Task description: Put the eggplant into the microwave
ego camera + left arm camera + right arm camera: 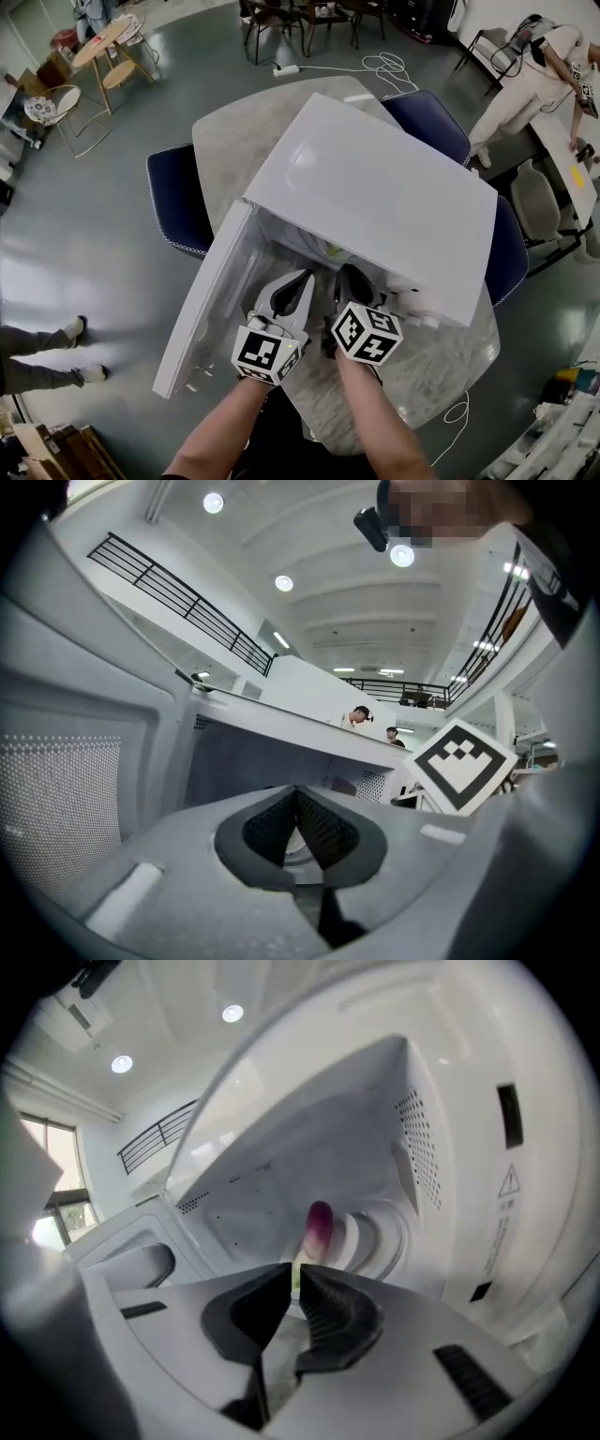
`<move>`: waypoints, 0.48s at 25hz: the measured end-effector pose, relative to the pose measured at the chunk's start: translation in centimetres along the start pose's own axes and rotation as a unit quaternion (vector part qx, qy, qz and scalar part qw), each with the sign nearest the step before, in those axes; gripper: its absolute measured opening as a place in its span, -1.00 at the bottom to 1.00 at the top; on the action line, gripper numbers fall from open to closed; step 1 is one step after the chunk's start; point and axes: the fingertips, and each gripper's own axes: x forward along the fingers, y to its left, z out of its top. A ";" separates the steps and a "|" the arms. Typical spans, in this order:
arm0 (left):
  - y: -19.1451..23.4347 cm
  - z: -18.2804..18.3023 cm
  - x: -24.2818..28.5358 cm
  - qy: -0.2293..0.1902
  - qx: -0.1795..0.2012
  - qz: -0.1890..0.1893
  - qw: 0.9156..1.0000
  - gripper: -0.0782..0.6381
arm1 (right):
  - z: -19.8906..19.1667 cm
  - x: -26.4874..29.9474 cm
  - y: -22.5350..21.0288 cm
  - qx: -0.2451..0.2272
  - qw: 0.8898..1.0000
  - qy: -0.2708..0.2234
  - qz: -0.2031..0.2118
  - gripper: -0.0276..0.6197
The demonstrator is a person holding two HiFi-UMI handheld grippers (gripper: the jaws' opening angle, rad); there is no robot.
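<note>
The white microwave (375,197) stands on the table with its door (202,309) swung open to the left. In the right gripper view the eggplant (319,1224), purple with a pale green end, lies inside on the round turntable (380,1241). My right gripper (292,1274) points into the cavity just short of the eggplant's green end. A narrow gap shows between its tips and nothing is pressed between them. My left gripper (298,794) sits level at the opening, its pads meeting at the tips and holding nothing. Both grippers (298,281) (352,281) are side by side at the mouth.
The microwave sits on a marble-topped table (234,141) with dark blue chairs (178,202) (431,117) around it. The open door (56,789) walls off my left side. A person (525,84) stands at the far right, another's legs (37,361) at the left.
</note>
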 end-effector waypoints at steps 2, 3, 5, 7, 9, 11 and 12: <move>-0.8 0.6 -0.3 0.005 0.000 0.000 1.000 -0.76 | 0.7 -1.6 1.2 -0.009 1.000 0.000 0.018 -0.87; -1.3 0.9 -0.5 0.009 -0.001 0.000 1.000 -0.76 | 1.1 -2.4 1.7 -0.013 1.000 -0.001 0.026 -0.89; -2.5 1.7 -1.1 0.015 -0.001 -0.001 1.000 -0.76 | 2.0 -4.2 2.8 -0.021 0.999 -0.004 0.041 -0.91; -3.8 2.7 -1.9 0.020 -0.002 -0.003 1.000 -0.76 | 3.0 -6.2 3.8 -0.029 0.998 -0.007 0.056 -0.91; -5.2 3.7 -2.9 0.023 -0.005 -0.007 1.000 -0.76 | 4.0 -8.3 4.7 -0.035 0.997 -0.011 0.072 -0.91; -6.7 4.9 -4.0 0.024 -0.006 -0.010 1.000 -0.76 | 5.2 -10.5 5.5 -0.044 0.995 -0.017 0.087 -0.91; -7.4 5.6 -4.5 0.025 -0.008 -0.010 1.000 -0.76 | 5.8 -11.5 5.9 -0.049 0.994 -0.020 0.093 -0.91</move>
